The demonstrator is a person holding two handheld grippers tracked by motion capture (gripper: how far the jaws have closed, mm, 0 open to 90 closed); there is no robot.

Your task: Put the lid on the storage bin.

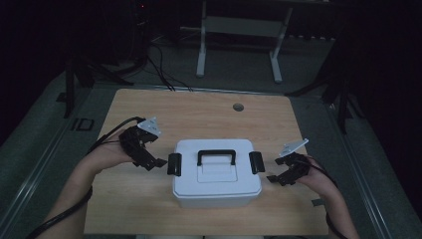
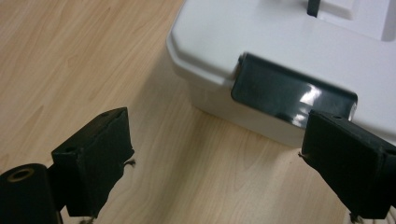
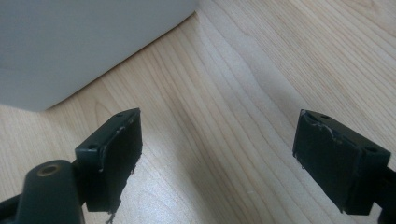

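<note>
I am holding the left gripper (image 1: 158, 163) just off the left end of the white box (image 1: 216, 172), its jaws spread wide with nothing between them. Ahead of it in the left gripper view, the box's black side latch (image 2: 292, 95) is sitting close, partly behind the far jaw, and I cannot tell whether that jaw is touching it. I am keeping the right gripper (image 1: 272, 178) at the opposite end, near the other latch (image 1: 256, 162), jaws likewise gaping and empty over bare wooden table (image 3: 243, 93), with the box wall (image 3: 70, 42) up ahead to one side. The black carry handle (image 1: 216, 156) is lying between my two tools.
</note>
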